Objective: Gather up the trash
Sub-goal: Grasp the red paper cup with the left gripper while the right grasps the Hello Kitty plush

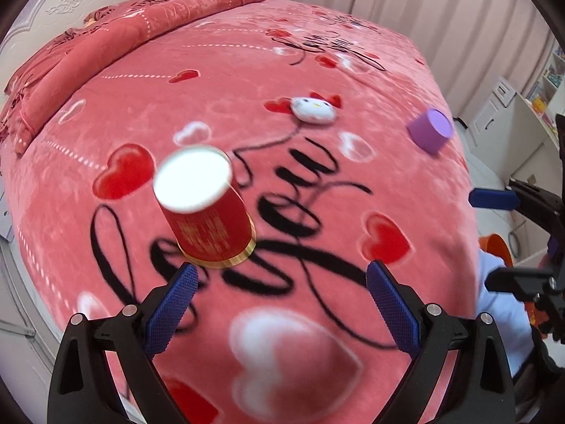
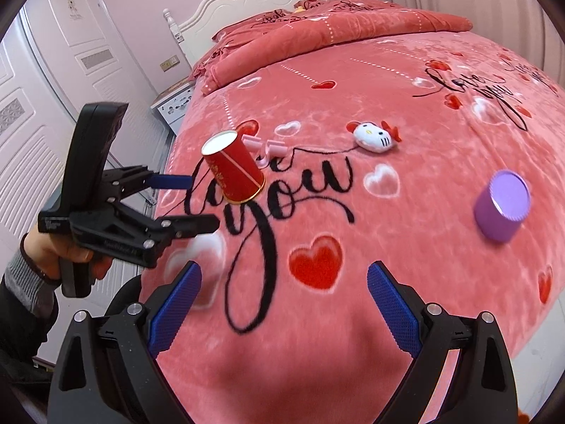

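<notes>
Approach the red paper cup (image 1: 204,208) with the left gripper (image 1: 279,304); its jaws stand wide apart and hold nothing, with the cup just ahead, nearer the left pad. The cup lies tipped on the bed (image 1: 353,81), well apart from the purple round box (image 1: 430,130). Its long axis is tilted, white open mouth up toward the camera, gold-rimmed base on the blanket. Centre the jaws across the cup's wall, then close gently. The right gripper (image 2: 282,304) is likewise spread and empty.

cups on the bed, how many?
2. Red cup, upside down, near the left gripper; purple cup, also inverted, toward the bed's right side. None visibly hidden.
</notes>
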A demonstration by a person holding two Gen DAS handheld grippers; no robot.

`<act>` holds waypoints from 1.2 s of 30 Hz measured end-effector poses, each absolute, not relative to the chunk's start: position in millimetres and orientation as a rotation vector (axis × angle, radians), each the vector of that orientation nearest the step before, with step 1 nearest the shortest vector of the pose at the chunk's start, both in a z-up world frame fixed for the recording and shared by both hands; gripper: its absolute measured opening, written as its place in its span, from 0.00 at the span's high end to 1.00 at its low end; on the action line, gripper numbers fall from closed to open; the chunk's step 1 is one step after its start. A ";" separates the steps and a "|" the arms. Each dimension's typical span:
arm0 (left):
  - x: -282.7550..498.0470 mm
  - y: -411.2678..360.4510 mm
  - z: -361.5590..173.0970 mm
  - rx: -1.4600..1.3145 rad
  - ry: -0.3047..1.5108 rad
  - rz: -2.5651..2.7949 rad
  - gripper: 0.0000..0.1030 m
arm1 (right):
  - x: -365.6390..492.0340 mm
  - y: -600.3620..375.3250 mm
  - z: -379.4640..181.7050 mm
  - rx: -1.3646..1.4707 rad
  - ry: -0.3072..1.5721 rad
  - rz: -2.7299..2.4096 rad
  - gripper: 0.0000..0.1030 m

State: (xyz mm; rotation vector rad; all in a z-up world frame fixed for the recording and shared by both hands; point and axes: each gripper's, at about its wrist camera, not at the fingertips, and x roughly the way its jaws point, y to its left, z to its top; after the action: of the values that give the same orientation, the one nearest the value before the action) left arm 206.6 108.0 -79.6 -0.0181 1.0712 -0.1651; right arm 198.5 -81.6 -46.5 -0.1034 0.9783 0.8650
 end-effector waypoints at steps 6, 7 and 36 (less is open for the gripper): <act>238.9 126.2 -90.7 -0.026 1.080 -0.151 0.08 | 226.3 -62.4 -58.0 -0.109 0.995 0.874 0.09; 243.1 129.3 -91.9 -0.028 1.077 -0.149 0.08 | 231.9 -58.9 -60.6 -0.110 0.998 0.875 0.09; 279.9 114.3 -93.7 0.029 1.081 -0.413 0.41 | 344.7 -22.0 -84.7 -0.188 0.926 0.835 0.10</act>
State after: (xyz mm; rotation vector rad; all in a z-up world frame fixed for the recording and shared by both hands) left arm 279.9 114.3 -93.7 0.0293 1.0810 -0.4133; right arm 344.7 -22.0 -84.7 -0.1875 0.9260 0.8348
